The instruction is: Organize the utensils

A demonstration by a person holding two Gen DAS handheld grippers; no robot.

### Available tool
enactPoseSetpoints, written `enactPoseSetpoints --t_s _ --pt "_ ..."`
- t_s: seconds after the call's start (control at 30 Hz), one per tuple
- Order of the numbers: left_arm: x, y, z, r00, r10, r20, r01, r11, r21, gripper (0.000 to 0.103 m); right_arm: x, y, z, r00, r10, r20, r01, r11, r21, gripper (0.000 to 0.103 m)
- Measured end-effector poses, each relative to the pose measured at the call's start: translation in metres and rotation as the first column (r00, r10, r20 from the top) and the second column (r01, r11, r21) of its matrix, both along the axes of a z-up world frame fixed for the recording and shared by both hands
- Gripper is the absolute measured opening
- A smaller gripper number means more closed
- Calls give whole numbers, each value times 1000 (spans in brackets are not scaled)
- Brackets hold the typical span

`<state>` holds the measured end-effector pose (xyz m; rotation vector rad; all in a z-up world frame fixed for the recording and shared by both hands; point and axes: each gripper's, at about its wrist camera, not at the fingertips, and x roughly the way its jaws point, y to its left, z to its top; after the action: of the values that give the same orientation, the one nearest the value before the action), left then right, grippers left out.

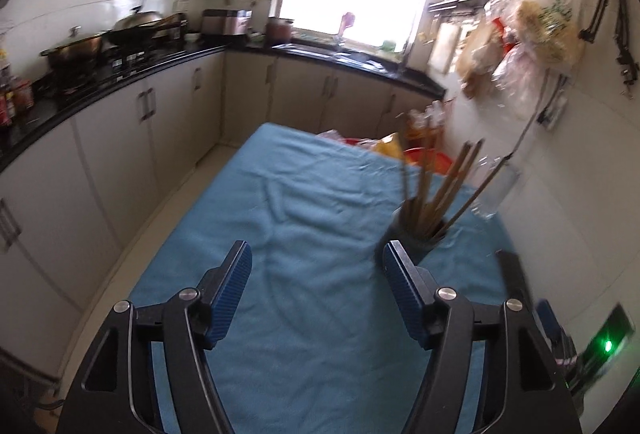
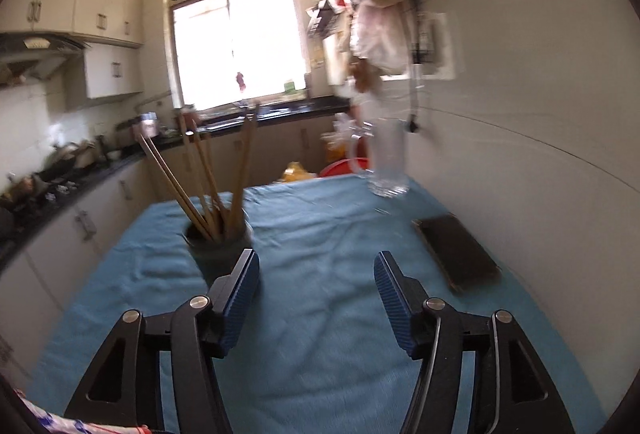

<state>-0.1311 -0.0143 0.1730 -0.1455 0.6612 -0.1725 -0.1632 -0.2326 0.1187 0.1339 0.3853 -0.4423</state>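
**Chopsticks look sorted already**

On the blue tablecloth (image 2: 320, 314), the dark holder (image 2: 220, 246) stands with the chopsticks (image 2: 208, 178) upright inside. Left gripper (image 1: 318, 266) and right gripper (image 2: 316, 274) both gape wide, empty. Probably little left.

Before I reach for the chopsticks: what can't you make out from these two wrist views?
- Chopsticks in the dark holder: blurred in both views, count unclear.
- Holder's base: hidden behind the right gripper's finger; in the left wrist view, behind the left gripper's finger.
- Clear glass pitcher: motion-blurred, contents unclear.
- Dark flat object: unidentifiable.
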Motion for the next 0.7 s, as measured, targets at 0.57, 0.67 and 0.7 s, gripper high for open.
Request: enactPoseSetpoints --t_s 0.57,0.67,0.7 --pt "13 15 -11 999 -46 -19 47 996 77 67 8 43 -24 983 -64 -173 50 995 -86 77" --pt "15 24 -11 1000 -20 3 19 996 92 68 22 43 -22 980 -44 -194 30 997 -75 77" --pt "14 28 -13 1000 1 14 -2 995 99 68 27 43 -20 979 -35 -199 21 997 -70 77"
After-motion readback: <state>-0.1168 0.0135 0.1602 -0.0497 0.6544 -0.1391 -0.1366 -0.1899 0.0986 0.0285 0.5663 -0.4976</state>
